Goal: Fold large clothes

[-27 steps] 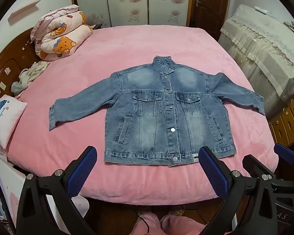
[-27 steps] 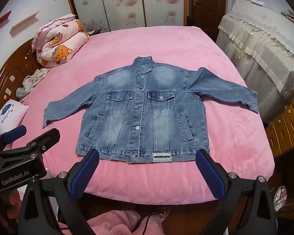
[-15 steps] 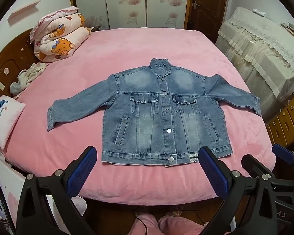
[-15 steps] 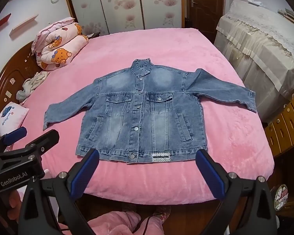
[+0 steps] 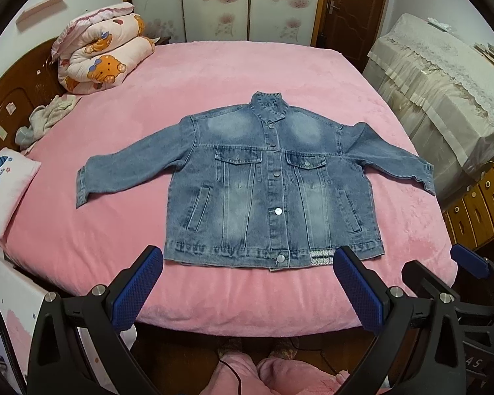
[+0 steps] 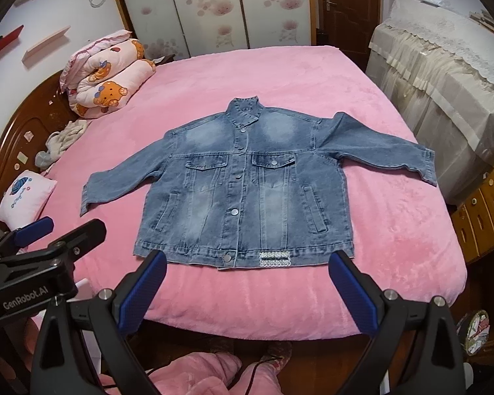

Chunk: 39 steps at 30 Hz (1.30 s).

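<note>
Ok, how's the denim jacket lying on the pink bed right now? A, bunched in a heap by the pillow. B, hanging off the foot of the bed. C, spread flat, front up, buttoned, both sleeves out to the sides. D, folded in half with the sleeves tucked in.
C: the denim jacket lies flat and buttoned on the pink bed, sleeves spread.

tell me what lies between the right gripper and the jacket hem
Only bare pink bedspread separates the open right gripper from the denim jacket, shown in the right wrist view.
</note>
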Each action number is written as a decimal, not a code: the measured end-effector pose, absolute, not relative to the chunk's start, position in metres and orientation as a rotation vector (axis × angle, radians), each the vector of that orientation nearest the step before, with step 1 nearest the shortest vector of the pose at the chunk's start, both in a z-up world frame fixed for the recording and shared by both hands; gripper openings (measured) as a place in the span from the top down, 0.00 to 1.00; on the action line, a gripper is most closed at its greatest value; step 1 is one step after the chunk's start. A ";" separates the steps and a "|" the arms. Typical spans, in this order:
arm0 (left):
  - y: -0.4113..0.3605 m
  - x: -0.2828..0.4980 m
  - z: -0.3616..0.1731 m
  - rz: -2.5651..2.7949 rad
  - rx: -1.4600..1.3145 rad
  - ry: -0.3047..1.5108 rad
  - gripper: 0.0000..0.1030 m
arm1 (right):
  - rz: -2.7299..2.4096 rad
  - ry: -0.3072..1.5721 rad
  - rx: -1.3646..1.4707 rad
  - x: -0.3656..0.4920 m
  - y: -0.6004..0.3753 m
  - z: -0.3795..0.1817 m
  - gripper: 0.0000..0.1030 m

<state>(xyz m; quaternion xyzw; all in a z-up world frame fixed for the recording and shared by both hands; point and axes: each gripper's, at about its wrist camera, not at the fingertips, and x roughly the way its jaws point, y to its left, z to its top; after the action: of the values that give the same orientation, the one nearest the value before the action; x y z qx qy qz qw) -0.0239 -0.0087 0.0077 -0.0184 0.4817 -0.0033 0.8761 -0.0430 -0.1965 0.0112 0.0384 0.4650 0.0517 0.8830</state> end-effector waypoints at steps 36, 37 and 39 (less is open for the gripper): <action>0.124 0.029 -0.117 0.202 -0.263 1.454 0.01 | 0.167 1.105 -0.156 0.032 -0.117 -0.058 0.04; 0.139 0.037 -0.122 0.207 -0.277 1.477 0.01 | 0.169 1.112 -0.163 0.039 -0.103 -0.061 0.04; 0.170 0.051 -0.133 0.216 -0.298 1.505 0.01 | 0.172 1.135 -0.185 0.054 -0.075 -0.068 0.04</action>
<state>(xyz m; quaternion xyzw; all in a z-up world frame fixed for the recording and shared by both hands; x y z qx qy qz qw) 0.0510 0.1700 -0.1329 -0.1344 0.6796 0.0977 0.7145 0.0536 -0.0752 -0.0681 -0.0872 0.5359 0.0813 0.8358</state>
